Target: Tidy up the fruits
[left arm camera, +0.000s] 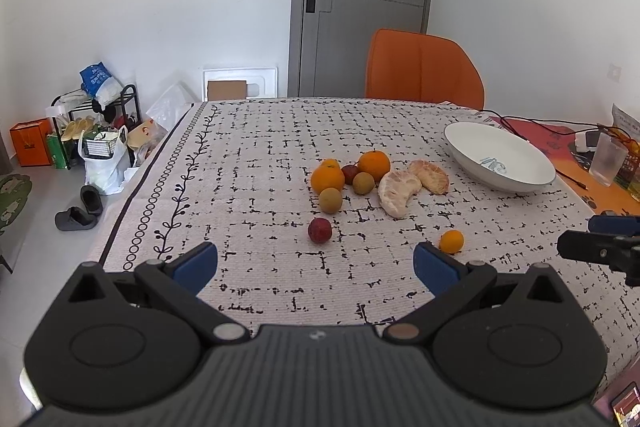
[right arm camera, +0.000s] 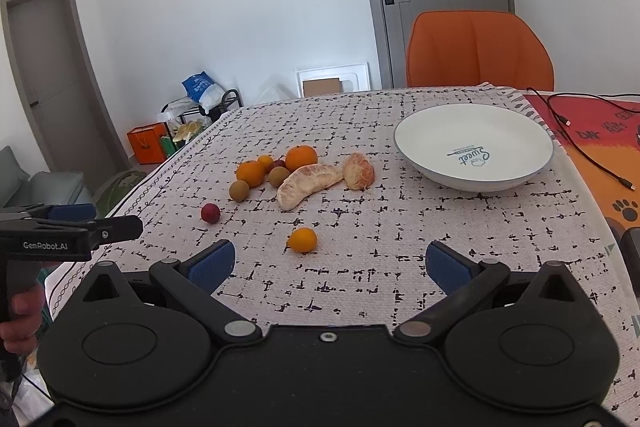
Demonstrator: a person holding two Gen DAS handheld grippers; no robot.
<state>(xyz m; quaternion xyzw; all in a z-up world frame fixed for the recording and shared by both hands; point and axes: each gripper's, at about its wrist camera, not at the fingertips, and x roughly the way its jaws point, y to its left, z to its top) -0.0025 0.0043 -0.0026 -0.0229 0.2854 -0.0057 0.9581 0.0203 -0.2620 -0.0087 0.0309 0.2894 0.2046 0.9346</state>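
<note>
both empty, wide open: right gripper (right arm camera: pixel 330 265) should straddle the small orange (right arm camera: pixel 302 239), then bowl (right arm camera: pixel 474 147); left gripper (left arm camera: pixel 316 265) waits.

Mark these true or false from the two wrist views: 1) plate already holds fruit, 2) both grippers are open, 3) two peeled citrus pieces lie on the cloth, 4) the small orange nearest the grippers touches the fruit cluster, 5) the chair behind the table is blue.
1) False. The white plate holds nothing.
2) True. Left gripper and right gripper both have jaws spread, gripping nothing.
3) True. Long peeled piece and rounder peeled piece.
4) False. The small orange sits alone, apart from the fruit cluster.
5) False. The chair is orange.
</note>
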